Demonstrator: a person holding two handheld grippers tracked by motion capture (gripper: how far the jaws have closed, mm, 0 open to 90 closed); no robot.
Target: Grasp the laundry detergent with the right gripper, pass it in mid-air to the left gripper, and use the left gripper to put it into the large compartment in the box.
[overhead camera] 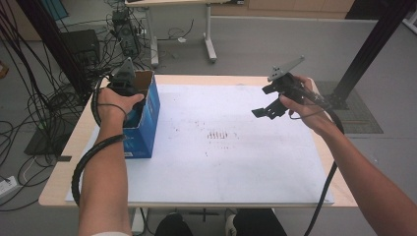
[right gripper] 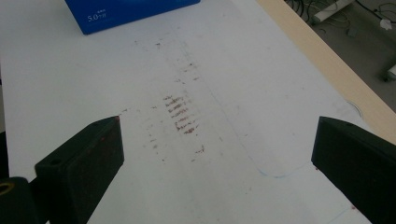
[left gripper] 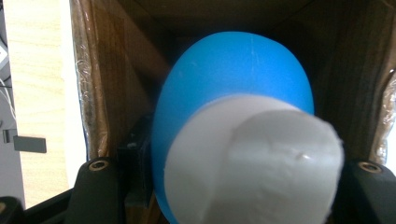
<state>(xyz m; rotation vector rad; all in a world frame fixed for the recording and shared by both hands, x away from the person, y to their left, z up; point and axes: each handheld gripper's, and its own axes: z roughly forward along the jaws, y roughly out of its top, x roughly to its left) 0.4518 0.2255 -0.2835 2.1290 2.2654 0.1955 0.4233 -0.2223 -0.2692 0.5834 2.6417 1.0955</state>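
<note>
My left gripper (overhead camera: 129, 86) is down in the open top of the blue box (overhead camera: 145, 123), which stands at the left edge of the worktop (overhead camera: 246, 167), toward the far corner. In the left gripper view a blue-and-white object (left gripper: 233, 140) sits right between my jaws, its white end nearest the camera and its blue, rounded end pointing away, deeper into the box. So its long axis seems to run straight along the gripper. The jaws flank it closely; I cannot tell whether they actually clamp it. My right gripper (overhead camera: 269, 109) hovers well apart, above the far right part of the worktop, jaws spread wide with nothing between them. The left is plainly the nearer one. I count one box, one blue-and-white object, two grippers, and one patch of reddish marks (right gripper: 180, 114) mid-worktop.
</note>
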